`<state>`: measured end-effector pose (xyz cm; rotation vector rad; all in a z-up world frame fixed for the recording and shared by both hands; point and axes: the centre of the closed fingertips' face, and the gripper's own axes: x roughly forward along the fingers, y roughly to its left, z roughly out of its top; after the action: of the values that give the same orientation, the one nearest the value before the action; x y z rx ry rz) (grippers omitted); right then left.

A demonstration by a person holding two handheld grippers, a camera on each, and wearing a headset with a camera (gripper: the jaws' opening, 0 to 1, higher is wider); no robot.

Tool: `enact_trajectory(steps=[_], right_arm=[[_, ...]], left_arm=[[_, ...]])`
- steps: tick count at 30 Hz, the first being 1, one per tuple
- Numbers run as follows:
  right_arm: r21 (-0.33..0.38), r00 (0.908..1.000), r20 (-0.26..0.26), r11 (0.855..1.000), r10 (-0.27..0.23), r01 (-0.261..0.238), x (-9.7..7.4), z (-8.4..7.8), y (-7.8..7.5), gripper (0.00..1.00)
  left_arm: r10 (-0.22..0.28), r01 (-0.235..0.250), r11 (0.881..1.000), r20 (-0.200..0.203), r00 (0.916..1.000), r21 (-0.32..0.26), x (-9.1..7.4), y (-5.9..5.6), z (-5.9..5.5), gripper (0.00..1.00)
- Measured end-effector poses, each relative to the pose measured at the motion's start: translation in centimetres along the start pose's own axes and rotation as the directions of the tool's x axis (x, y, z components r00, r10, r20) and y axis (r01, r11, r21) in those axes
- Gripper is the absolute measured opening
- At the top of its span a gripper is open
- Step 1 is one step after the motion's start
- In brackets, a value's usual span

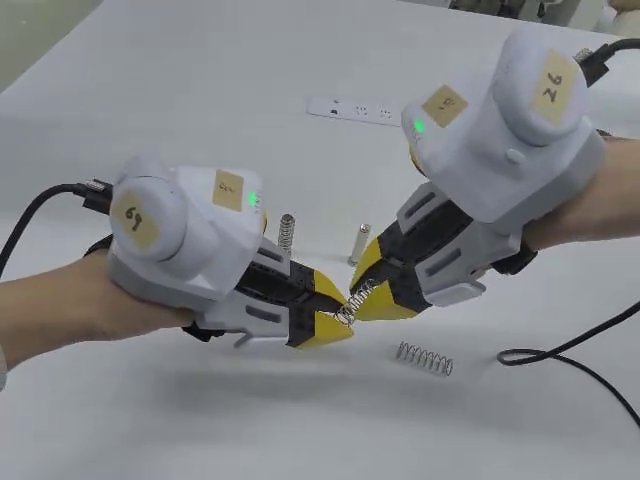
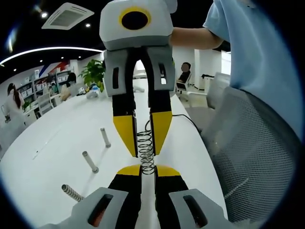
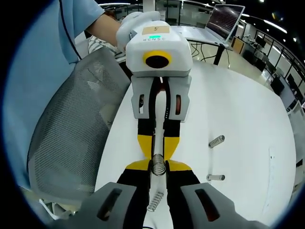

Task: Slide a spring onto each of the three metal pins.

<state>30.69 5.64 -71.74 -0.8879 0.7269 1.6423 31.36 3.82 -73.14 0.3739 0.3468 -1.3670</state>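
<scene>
- Left tool [image 1: 335, 322] and right tool [image 1: 365, 297], each held in a person's hand, meet tip to tip just above the white tabletop [image 1: 200, 80].
- A spring [image 1: 352, 303] bridges the two sets of tips, clear of the tabletop.
- Left tool: jaws drawn nearly together, pinching one end of the spring.
- Right tool: jaws narrowed to the spring's width, pressing on its other end from both sides.
- A second spring [image 1: 424, 357] lies flat on the tabletop just beside the right tool, touching nothing.
- In the left gripper view, three pins stand upright in a row to one side of the tools.
- The near pin [image 2: 71, 192] has a spring sleeved over it.
- The middle pin [image 2: 89, 161] and the far pin [image 2: 105, 137] are bare metal.
- In the head view, the near pin stands just behind the left tool.
- A white power strip [image 1: 355, 109] lies well apart, toward the far side of the tabletop.
- A black cable [image 1: 560, 350] loops across the tabletop near the right hand.
</scene>
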Motion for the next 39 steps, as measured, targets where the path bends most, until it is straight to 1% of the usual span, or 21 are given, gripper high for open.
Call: enact_trajectory(steps=[14, 22, 29, 30, 33, 39], right_arm=[[-0.011, 0.9999, -0.013, 1.000, 0.008, -0.008, 0.38, -0.07, 0.03, 0.09], [0.002, 0.9998, -0.016, 1.000, 0.015, -0.015, 0.48, -0.19, 0.18, 0.08], [0.012, 1.0000, -0.008, 1.000, 0.003, -0.003, 0.34, -0.20, 0.08, 0.07], [0.016, 0.9999, -0.010, 1.000, 0.005, -0.005, 0.33, -0.26, 0.12, 0.07], [0.017, 0.9999, -0.012, 1.000, 0.007, -0.007, 0.33, -0.29, 0.16, 0.07], [0.014, 0.9999, -0.012, 1.000, 0.007, -0.007, 0.15, -0.26, 0.36, 0.07]], left_arm=[[-0.006, 0.005, 1.000, -0.010, 0.9999, -0.005, -0.04, -0.03, -0.18, 0.02], [-0.009, 0.009, 1.000, -0.012, 0.9999, -0.021, 0.07, -0.19, -0.28, 0.02], [-0.002, 0.002, 1.000, -0.003, 1.0000, -0.021, 0.15, 0.04, -0.12, 0.02], [-0.004, 0.004, 1.000, -0.001, 1.0000, -0.028, 0.16, -0.01, -0.09, 0.02], [-0.005, 0.005, 1.000, 0.000, 1.0000, -0.025, 0.23, -0.03, -0.06, 0.02], [0.001, 0.000, 0.999, 0.020, 0.9998, -0.038, 0.23, -0.09, 0.15, 0.02]])
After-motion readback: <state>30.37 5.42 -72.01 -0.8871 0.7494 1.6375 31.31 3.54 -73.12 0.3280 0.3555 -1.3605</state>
